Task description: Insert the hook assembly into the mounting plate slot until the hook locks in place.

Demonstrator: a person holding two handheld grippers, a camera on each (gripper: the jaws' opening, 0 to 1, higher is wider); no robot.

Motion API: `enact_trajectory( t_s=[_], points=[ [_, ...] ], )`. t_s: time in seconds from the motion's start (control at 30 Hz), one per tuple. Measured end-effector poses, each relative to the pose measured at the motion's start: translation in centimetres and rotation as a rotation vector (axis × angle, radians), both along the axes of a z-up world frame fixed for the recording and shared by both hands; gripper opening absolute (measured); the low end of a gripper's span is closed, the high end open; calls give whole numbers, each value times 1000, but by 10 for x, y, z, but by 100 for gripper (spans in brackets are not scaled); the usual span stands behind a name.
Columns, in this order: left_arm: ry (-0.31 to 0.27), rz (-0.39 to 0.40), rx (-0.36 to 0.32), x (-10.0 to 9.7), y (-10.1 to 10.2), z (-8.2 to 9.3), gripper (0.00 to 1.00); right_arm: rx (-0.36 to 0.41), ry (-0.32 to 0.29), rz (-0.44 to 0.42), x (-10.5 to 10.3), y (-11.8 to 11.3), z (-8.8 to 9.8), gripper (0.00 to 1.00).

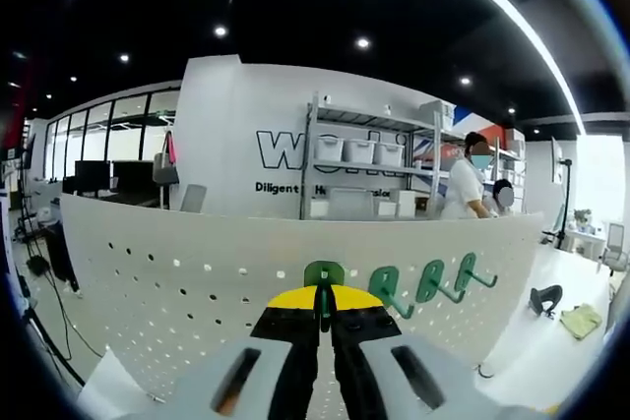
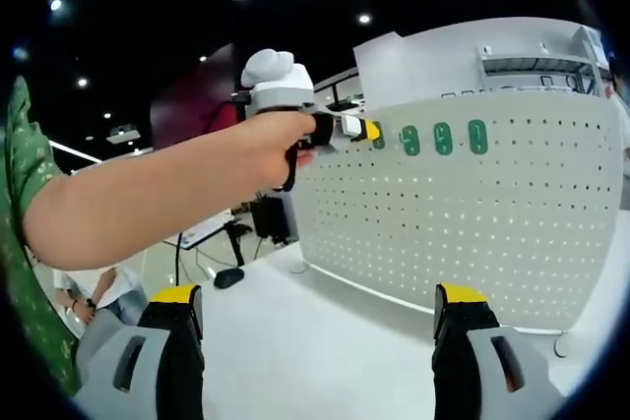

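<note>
The left gripper [image 1: 323,310] is clamped on a green hook [image 1: 323,276] pressed against the white perforated mounting plate [image 1: 177,272]. Three more green hooks [image 1: 430,282] sit in a row toward 3 o'clock. In the right gripper view, the right gripper [image 2: 320,327] gapes wide over the smooth white tabletop [image 2: 325,341], and a hand [image 2: 281,145] at 11 o'clock holds the left gripper to the plate.

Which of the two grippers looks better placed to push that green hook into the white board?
Left. Its gripper is shut on a green hook right at the pegboard, beside the mounted hooks. The right gripper hangs open and empty, back from the board.
</note>
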State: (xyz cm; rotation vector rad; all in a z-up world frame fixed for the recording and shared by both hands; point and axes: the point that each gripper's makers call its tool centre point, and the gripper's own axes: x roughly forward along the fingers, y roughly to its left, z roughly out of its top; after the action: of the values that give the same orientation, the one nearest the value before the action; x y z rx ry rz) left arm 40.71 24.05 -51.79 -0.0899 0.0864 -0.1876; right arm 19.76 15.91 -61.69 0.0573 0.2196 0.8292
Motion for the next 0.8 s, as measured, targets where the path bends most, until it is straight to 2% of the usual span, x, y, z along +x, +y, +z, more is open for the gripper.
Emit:
enact_trajectory(
  t_s=[0.8],
  points=[
    [30,10,8,9,1,-1,3,7,9,5,-1,0,-5,99]
  ],
)
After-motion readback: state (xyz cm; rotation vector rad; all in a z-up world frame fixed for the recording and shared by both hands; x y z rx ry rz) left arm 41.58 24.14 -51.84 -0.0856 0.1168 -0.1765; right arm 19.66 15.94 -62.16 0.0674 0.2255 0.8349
